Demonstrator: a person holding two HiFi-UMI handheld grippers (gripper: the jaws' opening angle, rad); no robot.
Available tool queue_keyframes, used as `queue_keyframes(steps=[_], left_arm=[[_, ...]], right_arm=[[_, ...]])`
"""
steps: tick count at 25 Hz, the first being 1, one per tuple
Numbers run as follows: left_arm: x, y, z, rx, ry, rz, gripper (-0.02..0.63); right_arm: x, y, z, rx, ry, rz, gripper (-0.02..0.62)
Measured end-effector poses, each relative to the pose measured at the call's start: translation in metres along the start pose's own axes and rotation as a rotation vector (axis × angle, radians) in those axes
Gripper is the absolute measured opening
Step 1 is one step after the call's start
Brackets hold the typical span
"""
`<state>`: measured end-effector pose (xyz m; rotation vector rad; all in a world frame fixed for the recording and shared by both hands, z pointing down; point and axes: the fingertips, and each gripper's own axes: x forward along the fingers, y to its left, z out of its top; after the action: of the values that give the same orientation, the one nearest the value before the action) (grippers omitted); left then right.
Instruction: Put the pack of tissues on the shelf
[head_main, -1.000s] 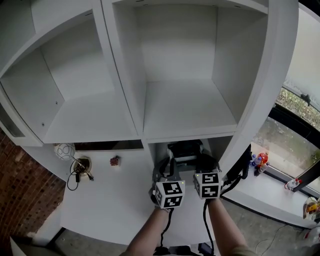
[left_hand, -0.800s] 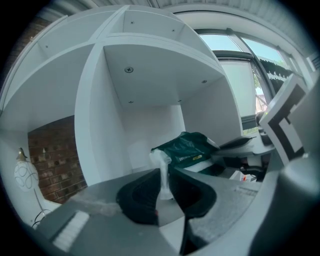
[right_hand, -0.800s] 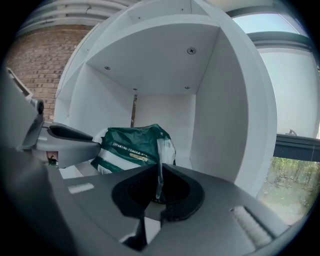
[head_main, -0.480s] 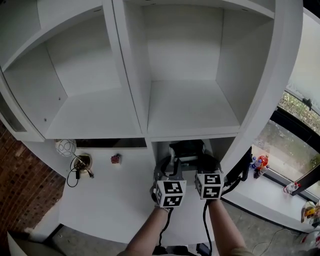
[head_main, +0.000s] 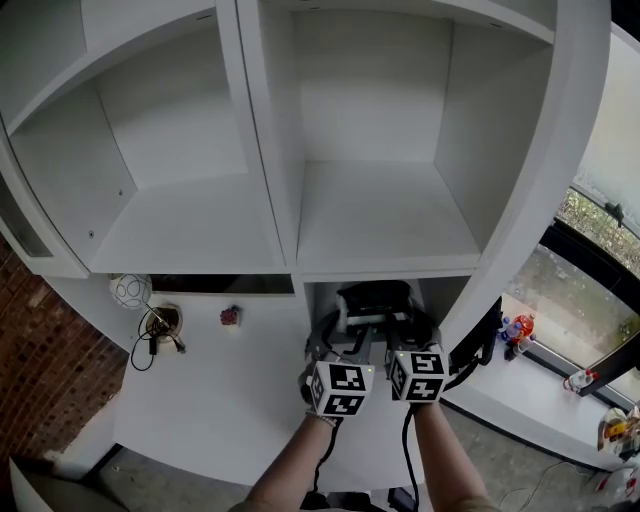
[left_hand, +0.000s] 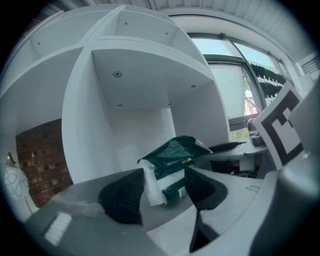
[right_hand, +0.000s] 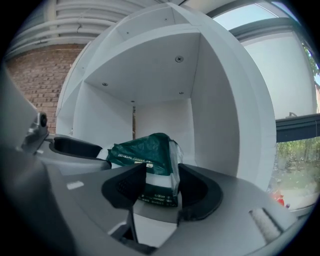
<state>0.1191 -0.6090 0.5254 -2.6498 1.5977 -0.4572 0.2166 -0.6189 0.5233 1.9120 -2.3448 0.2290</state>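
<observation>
Leaves the pack of tissues (right_hand: 147, 152) standing on the floor of the shelf's lower compartment (right_hand: 215, 125). Has just been spreading the jaws of left gripper (left_hand: 162, 192) and right gripper (right_hand: 161, 187) wide, pads clear of it (letting go, apparently, with placement seemingly done).
</observation>
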Motion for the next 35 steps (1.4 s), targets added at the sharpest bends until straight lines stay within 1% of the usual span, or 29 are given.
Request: queue_keyframes(steps=[3,8,18,25,27,28,29,30,32,35], left_arm=[[-0.001,-0.001,0.001,0.015,-0.006,-0.009,0.268],[-0.004,-0.002,0.002,0.003,-0.01,-0.022,0.268],[-0.022,-0.01,0.012,-0.024,-0.039,-0.052,0.268],[-0.067,-0.007,0.029,-0.068,-0.101,-0.08,0.268],[-0.083,-0.005,0.031,-0.09,-0.123,-0.073,0.267],[-0.09,-0.005,0.032,-0.1,-0.133,-0.069,0.267],[-0.097,-0.005,0.032,-0.108,-0.141,-0.067,0.267],[-0.104,-0.006,0.032,-0.112,-0.149,-0.066,0.251],[-0.117,-0.008,0.031,-0.117,-0.161,-0.066,0.242],[-0.136,-0.011,0.034,-0.126,-0.191,-0.068,0.191]], right_arm=[[-0.003,-0.001,0.002,0.042,-0.026,0.005,0.204],[-0.012,-0.002,0.012,0.091,-0.091,0.005,0.284],[-0.048,0.003,0.031,0.114,-0.175,-0.008,0.287],[-0.091,0.013,0.037,0.128,-0.201,-0.01,0.287],[-0.105,0.018,0.038,0.104,-0.199,-0.016,0.276],[-0.111,0.021,0.038,0.08,-0.198,-0.019,0.245],[-0.118,0.024,0.038,0.057,-0.199,-0.021,0.236],[-0.124,0.028,0.038,0.04,-0.202,-0.022,0.235],[-0.135,0.035,0.037,0.025,-0.209,-0.024,0.218],[-0.15,0.045,0.035,-0.012,-0.219,-0.039,0.167]])
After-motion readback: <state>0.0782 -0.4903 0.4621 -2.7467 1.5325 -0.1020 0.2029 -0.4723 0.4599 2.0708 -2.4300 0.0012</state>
